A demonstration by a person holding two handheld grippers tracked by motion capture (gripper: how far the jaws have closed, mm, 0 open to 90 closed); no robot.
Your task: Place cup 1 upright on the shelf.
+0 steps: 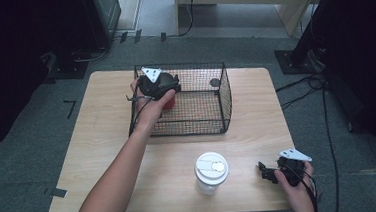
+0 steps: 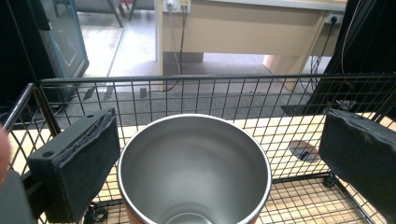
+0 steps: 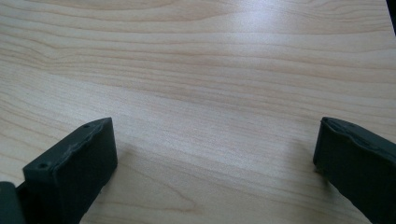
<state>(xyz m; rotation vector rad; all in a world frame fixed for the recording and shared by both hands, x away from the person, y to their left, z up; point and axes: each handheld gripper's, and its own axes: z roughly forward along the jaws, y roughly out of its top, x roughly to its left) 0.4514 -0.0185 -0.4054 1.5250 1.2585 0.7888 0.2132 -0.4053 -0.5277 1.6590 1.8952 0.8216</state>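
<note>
A red cup [image 1: 170, 101] with a bare steel inside [image 2: 194, 163] stands upright in the left part of a black wire basket [image 1: 223, 91]. My left gripper [image 1: 166, 87] reaches into the basket from above and is open, its jaws on either side of the cup's rim. In the left gripper view the left pad [image 2: 86, 161] sits close to the rim and the right pad [image 2: 359, 158] stands well clear of it. My right gripper [image 1: 266, 173] rests low near the table's front right edge, open over bare wood [image 3: 210, 84] with nothing between its jaws.
A clear tumbler with a white lid [image 1: 211, 168] stands near the front edge, left of the right gripper. The basket's wire wall [image 2: 210, 79] rises just behind the cup. The wooden table [image 1: 103, 137] is bare at left. Cables lie on the floor at right.
</note>
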